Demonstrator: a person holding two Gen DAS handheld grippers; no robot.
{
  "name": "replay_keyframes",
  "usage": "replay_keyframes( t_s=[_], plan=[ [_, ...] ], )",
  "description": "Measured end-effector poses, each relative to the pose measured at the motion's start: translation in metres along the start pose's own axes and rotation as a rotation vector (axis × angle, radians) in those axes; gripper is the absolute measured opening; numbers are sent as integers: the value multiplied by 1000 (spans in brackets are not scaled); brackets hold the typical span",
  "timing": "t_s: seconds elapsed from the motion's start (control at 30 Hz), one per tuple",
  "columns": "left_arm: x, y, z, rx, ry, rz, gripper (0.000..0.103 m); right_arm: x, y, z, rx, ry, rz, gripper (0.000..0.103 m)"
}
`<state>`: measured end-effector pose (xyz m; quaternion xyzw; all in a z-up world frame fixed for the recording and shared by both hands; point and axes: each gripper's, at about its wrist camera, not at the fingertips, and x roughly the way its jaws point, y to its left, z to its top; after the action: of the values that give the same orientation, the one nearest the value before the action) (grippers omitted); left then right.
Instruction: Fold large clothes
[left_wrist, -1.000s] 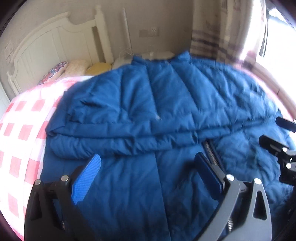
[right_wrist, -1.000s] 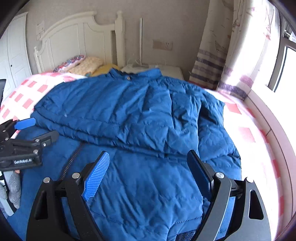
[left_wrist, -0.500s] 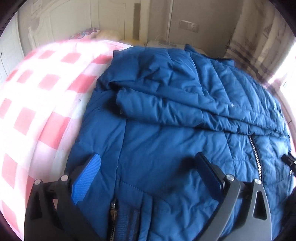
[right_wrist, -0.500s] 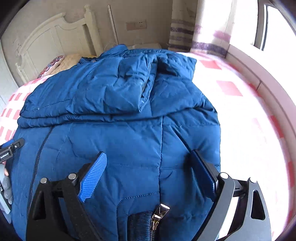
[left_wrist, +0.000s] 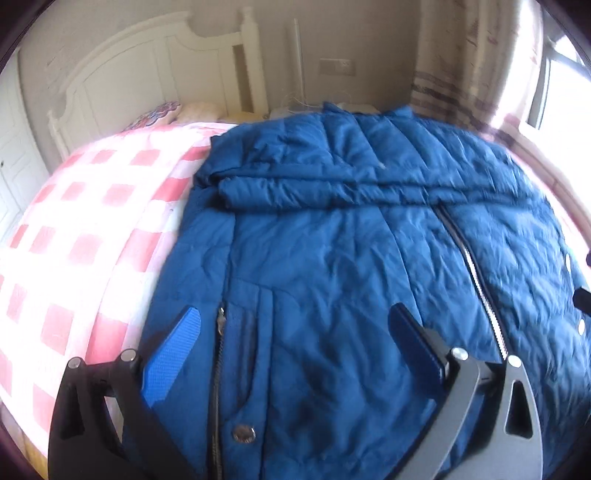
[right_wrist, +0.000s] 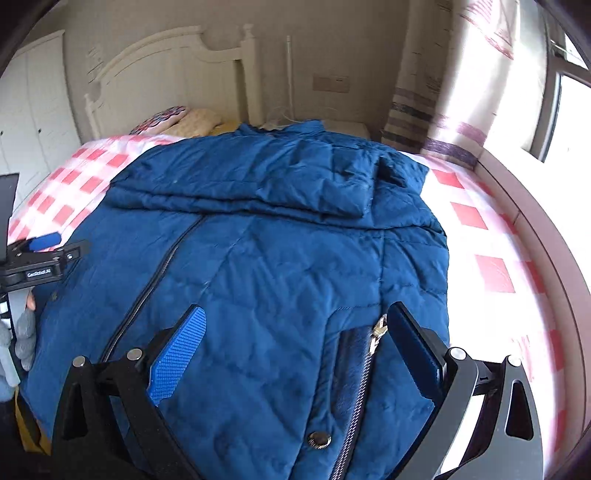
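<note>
The blue jacket (right_wrist: 258, 266) lies flat on the checked bed (right_wrist: 491, 273), sleeves folded across its chest. The left gripper (left_wrist: 295, 347) and right gripper (right_wrist: 295, 343) hover over its hem, both jaws apart and empty; the right jaws have just been opening. Risk: gripping only the slippery top layer lets the fold slide apart.

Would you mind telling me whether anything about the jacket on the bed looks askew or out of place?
Nothing looks damaged. The blue jacket lies front-up on the checked bedspread, sleeves folded across the chest. The folded sleeve bundle is a little rumpled and uneven at its right end, and the pocket zip is open.
</note>
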<state>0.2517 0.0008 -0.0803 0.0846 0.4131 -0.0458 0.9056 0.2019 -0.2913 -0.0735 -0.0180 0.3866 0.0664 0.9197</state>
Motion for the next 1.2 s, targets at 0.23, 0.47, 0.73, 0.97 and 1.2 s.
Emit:
replay_keyframes(
  t_s=[0.23, 0.47, 0.73, 0.97, 1.2],
  plan=[
    [12, -4, -13, 11, 67, 18, 102, 18, 31, -35, -77, 116, -14, 95],
    [-47, -9, -54, 70, -21, -34, 101, -31, 53, -63, -98, 66, 76, 95],
    [-50, 0, -88, 26, -4, -59, 101, -34, 66, -93, -106, 67, 55, 95],
    [-67, -5, -125, 85, -69, -61, 102, -51, 72, -119, -147, 28, 68, 96],
    [-94, 22, -135, 27, -153, -87, 101, -83, 57, -137, -130, -97, 50, 96]
  ],
)
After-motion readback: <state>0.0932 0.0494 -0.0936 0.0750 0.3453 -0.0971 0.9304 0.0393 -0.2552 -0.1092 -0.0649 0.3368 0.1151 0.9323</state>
